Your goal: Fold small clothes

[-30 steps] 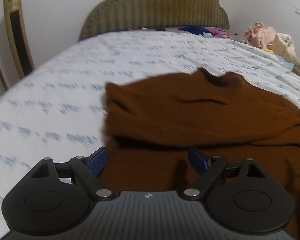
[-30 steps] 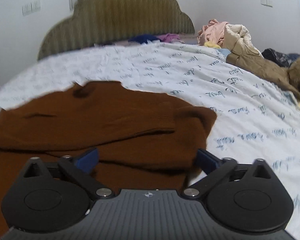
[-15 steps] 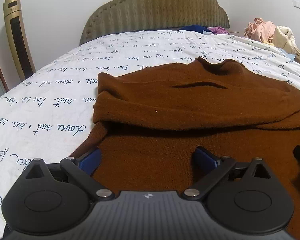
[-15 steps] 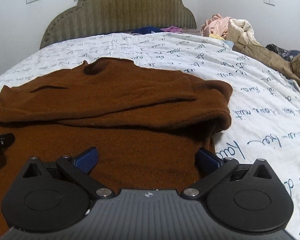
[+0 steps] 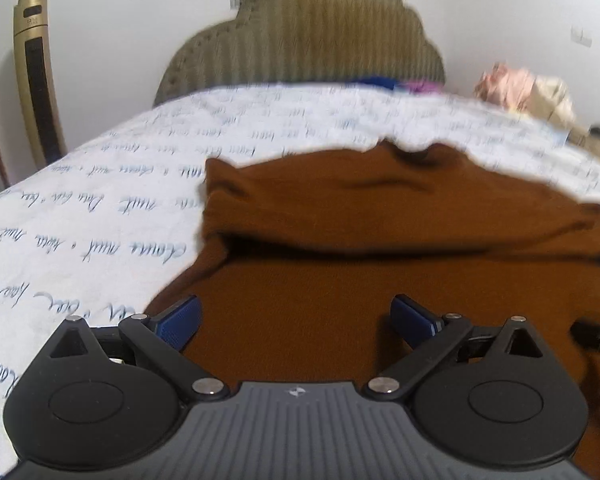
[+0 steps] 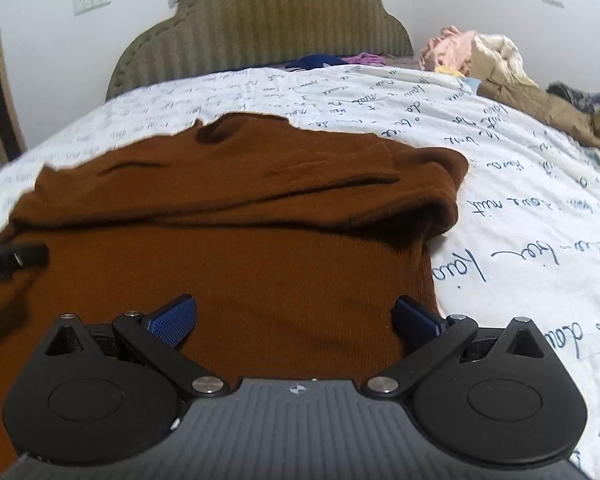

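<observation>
A brown knit sweater (image 5: pixel 380 232) lies flat on the bed, sleeves folded across the body; it also shows in the right wrist view (image 6: pixel 240 220). My left gripper (image 5: pixel 296 318) is open and empty, low over the sweater's near left part. My right gripper (image 6: pixel 296 316) is open and empty, low over the sweater's near right part. The tip of the right gripper shows at the right edge of the left wrist view (image 5: pixel 596 336). The tip of the left gripper shows at the left edge of the right wrist view (image 6: pixel 12 260).
The bed has a white sheet with blue script (image 6: pixel 520 208) and an olive padded headboard (image 5: pixel 308 40). A heap of clothes and a tan jacket (image 6: pixel 500 68) lies at the far right. A gold tower appliance (image 5: pixel 36 80) stands by the wall on the left.
Both grippers have drawn back and lifted a little from the sweater over the last second. The sweater has not moved. Both stay open.
</observation>
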`<act>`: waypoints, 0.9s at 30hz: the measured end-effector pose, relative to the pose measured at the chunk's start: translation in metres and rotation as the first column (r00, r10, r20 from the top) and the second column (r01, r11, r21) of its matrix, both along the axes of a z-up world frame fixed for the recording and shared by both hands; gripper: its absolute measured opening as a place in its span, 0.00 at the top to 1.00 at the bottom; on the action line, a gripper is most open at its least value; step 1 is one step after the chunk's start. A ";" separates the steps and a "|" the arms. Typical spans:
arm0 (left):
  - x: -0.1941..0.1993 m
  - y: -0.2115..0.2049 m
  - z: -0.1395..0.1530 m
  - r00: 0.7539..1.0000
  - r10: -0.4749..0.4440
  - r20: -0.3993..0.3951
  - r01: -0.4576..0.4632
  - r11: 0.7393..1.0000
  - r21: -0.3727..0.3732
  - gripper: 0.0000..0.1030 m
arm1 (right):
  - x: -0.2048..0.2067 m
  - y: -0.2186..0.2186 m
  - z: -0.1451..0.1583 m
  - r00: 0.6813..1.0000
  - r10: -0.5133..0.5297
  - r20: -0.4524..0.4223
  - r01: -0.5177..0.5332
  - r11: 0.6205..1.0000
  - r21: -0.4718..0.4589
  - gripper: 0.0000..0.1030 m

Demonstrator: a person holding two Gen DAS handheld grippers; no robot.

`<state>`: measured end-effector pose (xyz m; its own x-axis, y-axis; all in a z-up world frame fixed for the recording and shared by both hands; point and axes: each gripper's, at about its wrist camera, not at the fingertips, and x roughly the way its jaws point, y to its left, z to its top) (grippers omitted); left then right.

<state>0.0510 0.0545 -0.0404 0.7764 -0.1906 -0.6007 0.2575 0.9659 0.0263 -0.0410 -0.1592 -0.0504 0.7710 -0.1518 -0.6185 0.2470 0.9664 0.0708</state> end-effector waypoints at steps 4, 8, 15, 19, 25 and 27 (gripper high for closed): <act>0.007 -0.006 -0.002 0.999 0.012 -0.032 -0.011 1.000 0.028 0.00 | 0.006 0.005 0.000 1.000 -0.008 -0.010 0.008 1.000 -0.030 0.00; 0.005 -0.008 -0.003 1.000 0.013 -0.026 -0.012 0.999 0.035 0.00 | 0.003 0.003 -0.001 1.000 -0.031 0.001 0.031 0.999 -0.024 0.00; 0.004 -0.003 -0.004 1.000 0.009 -0.028 -0.009 1.000 0.011 0.00 | -0.008 -0.003 -0.002 0.999 -0.034 0.016 0.034 0.999 0.016 0.00; -0.001 0.002 0.000 1.000 0.004 -0.030 -0.004 1.000 0.004 0.00 | -0.009 0.002 -0.001 1.000 -0.019 -0.004 0.019 1.000 -0.010 0.00; -0.036 0.033 0.012 0.998 -0.062 -0.014 0.061 0.998 -0.027 0.00 | -0.037 0.006 0.000 0.998 0.053 0.044 -0.053 0.999 -0.008 0.00; -0.046 0.051 0.011 0.998 -0.064 -0.001 0.064 0.998 -0.012 0.00 | -0.050 0.008 -0.002 0.995 0.085 0.046 -0.085 0.996 -0.016 0.00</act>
